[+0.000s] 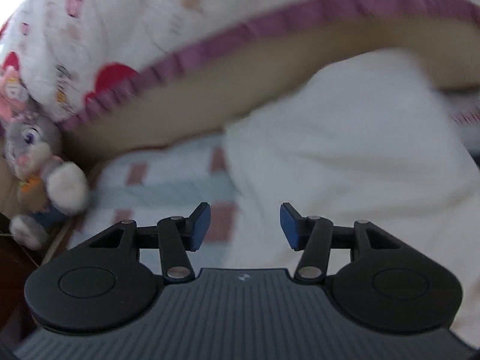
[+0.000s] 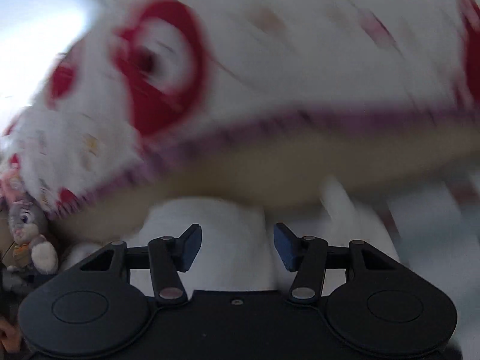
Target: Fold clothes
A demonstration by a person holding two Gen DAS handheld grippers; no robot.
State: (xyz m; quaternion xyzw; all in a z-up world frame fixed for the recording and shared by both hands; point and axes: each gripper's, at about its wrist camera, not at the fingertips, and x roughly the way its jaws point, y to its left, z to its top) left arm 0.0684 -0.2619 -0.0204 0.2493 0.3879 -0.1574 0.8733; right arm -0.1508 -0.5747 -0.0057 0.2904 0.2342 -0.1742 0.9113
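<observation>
Both grippers stand with their blue pads apart and nothing pinched between them. From the left wrist view, the left gripper (image 1: 245, 225) hangs over a white garment (image 1: 345, 156) that lies in a soft heap on the bed, its pads clear of the cloth. This garment fills the right half of that view; to its left a pale checked sheet (image 1: 168, 186) with small pink squares shows bare beneath the left finger.

From the right wrist view, the right gripper (image 2: 237, 247) is likewise released, its fingers spread above the same white garment (image 2: 210, 225), a fold of which lies in line with the gap between the pads; whether the pads touch the cloth I cannot tell, as the picture is blurred.

Beyond the garment in both views a tan band (image 1: 270, 69) runs across, and above it a white quilt (image 1: 135, 24) with red shapes, small prints and a purple frilled edge (image 1: 270, 21). In the right wrist view the quilt (image 2: 300, 45) is heavily smeared.

At the left edge of the bed a grey stuffed rabbit (image 1: 36, 156) with white paws lies against the quilt's edge; it also shows small in the right wrist view (image 2: 28, 234).
</observation>
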